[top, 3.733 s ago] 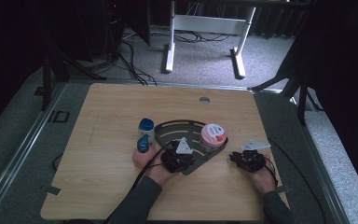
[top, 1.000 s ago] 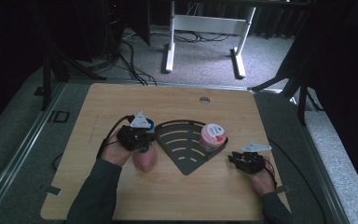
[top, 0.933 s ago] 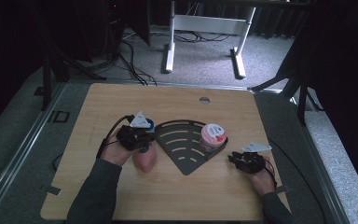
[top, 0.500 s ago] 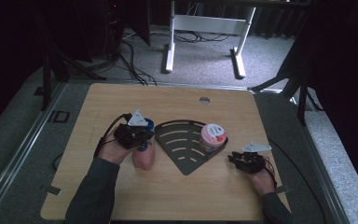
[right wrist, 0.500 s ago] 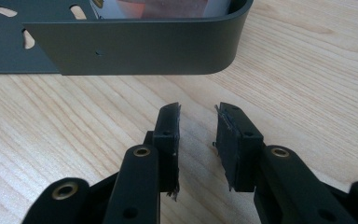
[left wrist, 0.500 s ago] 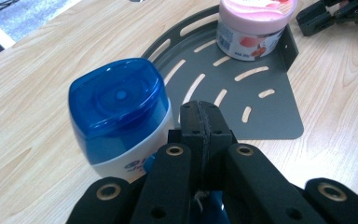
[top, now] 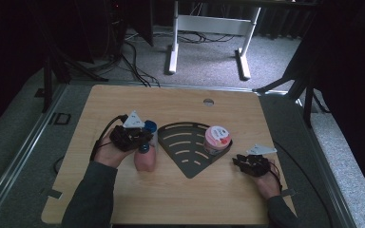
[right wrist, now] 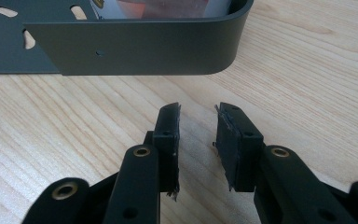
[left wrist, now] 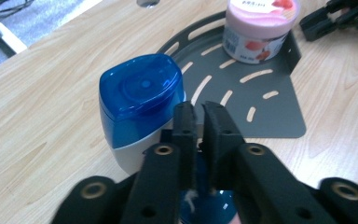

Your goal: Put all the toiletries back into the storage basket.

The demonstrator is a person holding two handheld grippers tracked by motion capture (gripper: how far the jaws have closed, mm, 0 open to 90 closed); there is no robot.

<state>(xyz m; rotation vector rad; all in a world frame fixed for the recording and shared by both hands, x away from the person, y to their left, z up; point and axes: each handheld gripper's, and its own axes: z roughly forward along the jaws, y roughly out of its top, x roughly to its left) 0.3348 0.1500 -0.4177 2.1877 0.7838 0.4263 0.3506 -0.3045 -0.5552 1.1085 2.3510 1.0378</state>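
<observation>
The left gripper's point(left wrist: 196, 106) jaws are drawn almost together, with just a thin slit and nothing visible between them. They hang right over the dark blue cap point(left wrist: 209, 207) of a pink bottle point(top: 145, 161), which the high view puts on the worktop point(top: 171, 199) just left of the dark slotted rack point(left wrist: 270, 112). Directly ahead of the tips, close enough that contact cannot be ruled out, stands a white bottle with a bright blue lid point(left wrist: 140, 93). Beyond it a pink tub point(left wrist: 258, 28) sits in the rack's far rounded corner. The right gripper's point(right wrist: 198, 112) jaws are spread and empty, low over the wood and just short of the rack's wall. The work looks like loading the 2 bottles into the rack beside the tub, and the step in hand is lining up on 1 of them. Next the left jaws would need to open wide enough for the lid or cap, drop around it, squeeze and carry it right without knocking over the neighbour. 3.7 s ago the left gripper was over the rack's near point. It has since swung left to the bottles, while the right one has kept its place.
</observation>
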